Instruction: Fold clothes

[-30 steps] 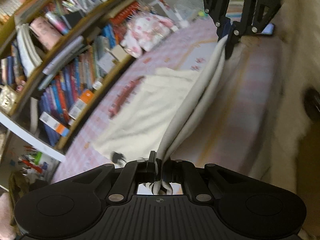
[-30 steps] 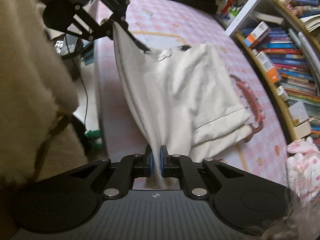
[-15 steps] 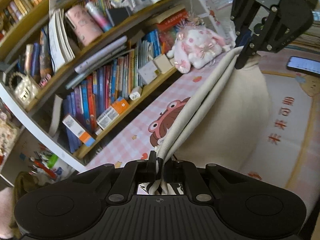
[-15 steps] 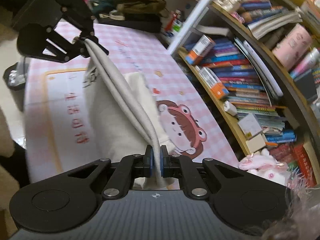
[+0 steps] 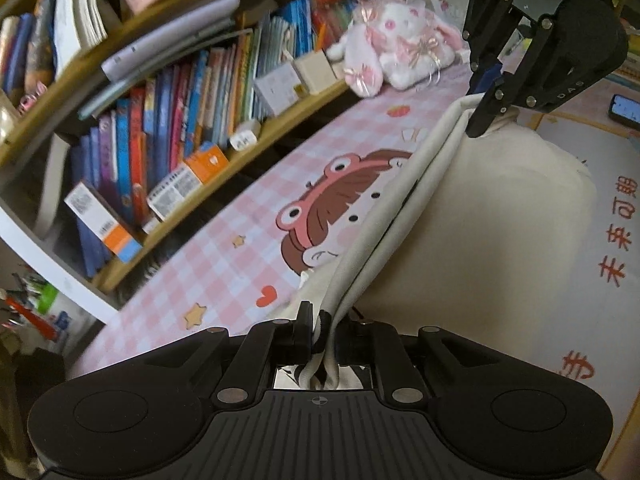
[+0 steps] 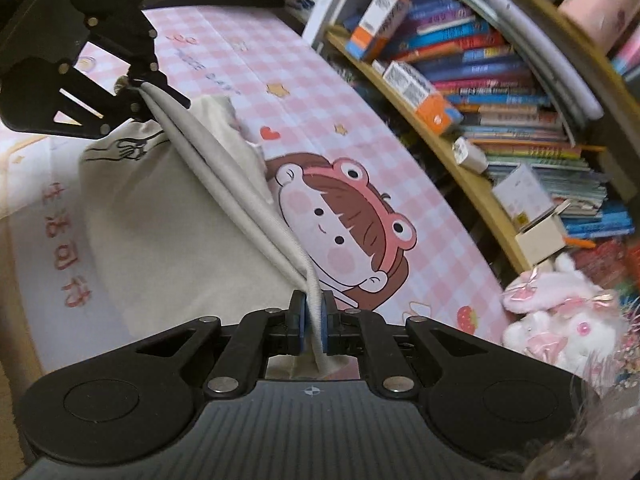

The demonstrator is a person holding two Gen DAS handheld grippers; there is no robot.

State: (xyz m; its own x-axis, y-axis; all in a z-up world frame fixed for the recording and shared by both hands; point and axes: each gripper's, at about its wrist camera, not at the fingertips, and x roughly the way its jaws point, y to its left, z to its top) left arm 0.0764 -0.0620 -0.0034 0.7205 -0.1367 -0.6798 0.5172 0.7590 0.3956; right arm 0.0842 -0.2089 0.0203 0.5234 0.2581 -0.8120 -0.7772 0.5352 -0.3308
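A cream-white garment (image 5: 480,220) (image 6: 168,216) hangs over the pink checked tablecloth (image 5: 224,256) (image 6: 304,92), its doubled edge stretched taut between my two grippers. My left gripper (image 5: 322,330) is shut on one end of that edge; the same gripper shows at the far end in the right wrist view (image 6: 138,86). My right gripper (image 6: 314,322) is shut on the other end, and appears at the top right in the left wrist view (image 5: 486,118). The rest of the cloth drapes down onto the table below the edge.
A curved wooden bookshelf (image 5: 168,128) (image 6: 472,92) full of books runs along the far side of the table. A pink and white plush rabbit (image 5: 396,56) (image 6: 560,328) sits at the table's end. A phone (image 5: 626,110) lies at the right.
Both grippers have swung with the garment from the table's near side towards the bookshelf. The stretched edge now lies lower over the cartoon print, and more cloth rests on the table.
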